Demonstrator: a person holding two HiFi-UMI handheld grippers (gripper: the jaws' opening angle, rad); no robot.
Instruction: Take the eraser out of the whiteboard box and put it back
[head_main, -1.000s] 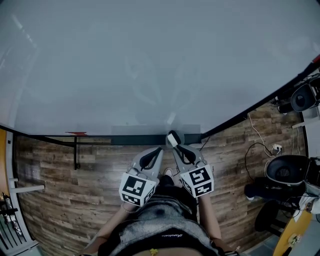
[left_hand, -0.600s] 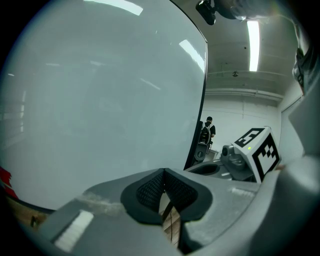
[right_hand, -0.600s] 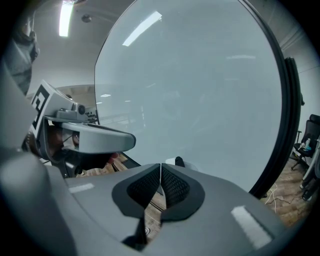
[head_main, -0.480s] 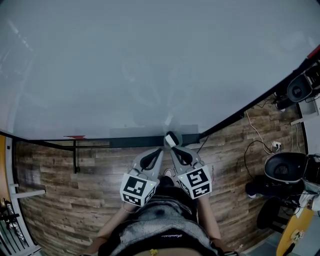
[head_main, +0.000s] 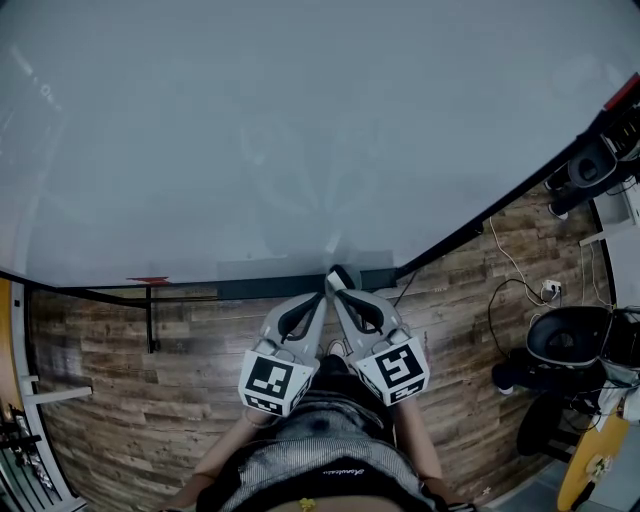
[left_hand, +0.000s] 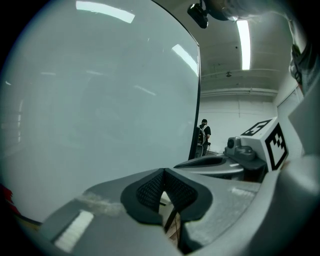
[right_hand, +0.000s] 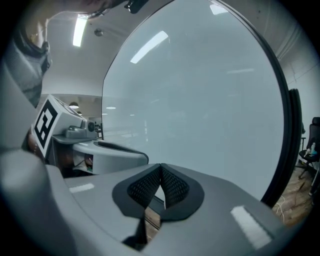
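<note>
The whiteboard box (head_main: 265, 289) is a long dark tray along the lower edge of the big whiteboard (head_main: 300, 130). I cannot pick out the eraser in any view. My right gripper (head_main: 340, 274) points at the board just above the tray, shut, and its pads (right_hand: 169, 187) meet at the tips with nothing between them. My left gripper (head_main: 321, 298) sits close beside it, a little further back, also shut and empty, and its pads (left_hand: 150, 192) meet too. Each gripper view shows mostly bare board.
A small red thing (head_main: 150, 280) lies at the tray's left end, above a black stand bar (head_main: 150, 320). At the right are cables (head_main: 505, 260) and a black chair (head_main: 570, 345) on the wooden floor. A person (left_hand: 202, 134) stands far off past the board's edge.
The right gripper has lifted a little towards the board, and its tip, which looked wider with a pale strip a second ago, is narrow now. The left gripper has hardly moved.
</note>
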